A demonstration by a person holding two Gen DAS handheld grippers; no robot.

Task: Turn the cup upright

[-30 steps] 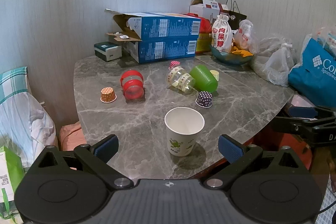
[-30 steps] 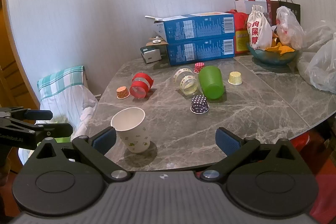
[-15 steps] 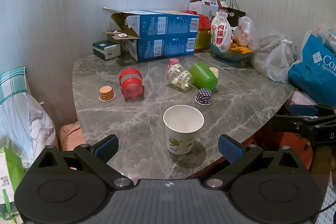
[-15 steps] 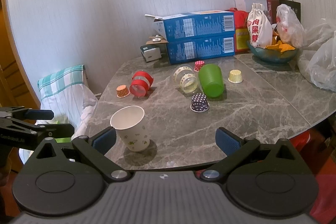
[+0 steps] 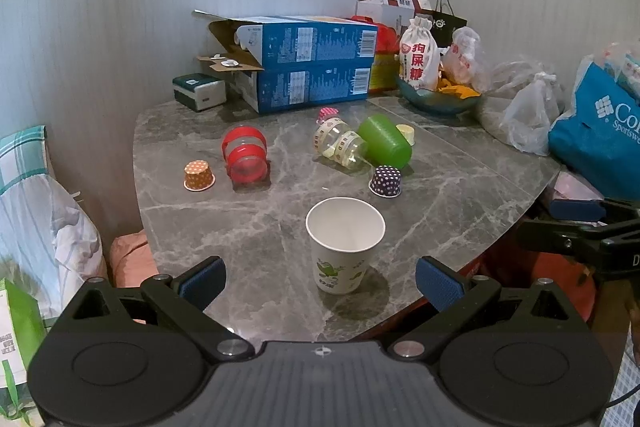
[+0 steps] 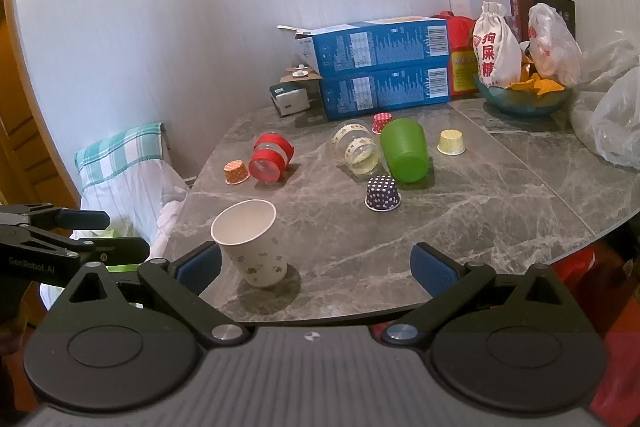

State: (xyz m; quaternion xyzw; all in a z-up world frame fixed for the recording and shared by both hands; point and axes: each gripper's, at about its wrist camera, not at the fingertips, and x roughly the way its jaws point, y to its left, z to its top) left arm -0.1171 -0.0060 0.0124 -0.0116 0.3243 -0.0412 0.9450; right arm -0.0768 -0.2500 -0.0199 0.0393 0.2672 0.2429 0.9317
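A white paper cup (image 5: 344, 245) stands upright near the front edge of the grey marble table (image 5: 260, 223); it also shows in the right wrist view (image 6: 252, 243). A green cup (image 5: 385, 145) (image 6: 405, 155), a clear cup with tape bands (image 5: 340, 145) (image 6: 356, 151) and a red-banded cup (image 5: 245, 159) (image 6: 270, 163) lie on their sides further back. My left gripper (image 5: 320, 281) is open and empty, just short of the paper cup. My right gripper (image 6: 316, 267) is open and empty at the table's front edge, the paper cup beside its left finger.
Small cupcake liners stand upside down: orange (image 5: 199, 175), purple dotted (image 5: 386, 181), pink (image 5: 329, 113), yellow (image 6: 451, 142). Blue boxes (image 5: 308, 63), a bowl with snacks (image 5: 440, 99) and bags (image 5: 528, 107) line the back and right. A pillow (image 6: 124, 167) lies left of the table.
Both grippers have drawn back a little from the table; the view has tilted slightly. The cups have not moved.
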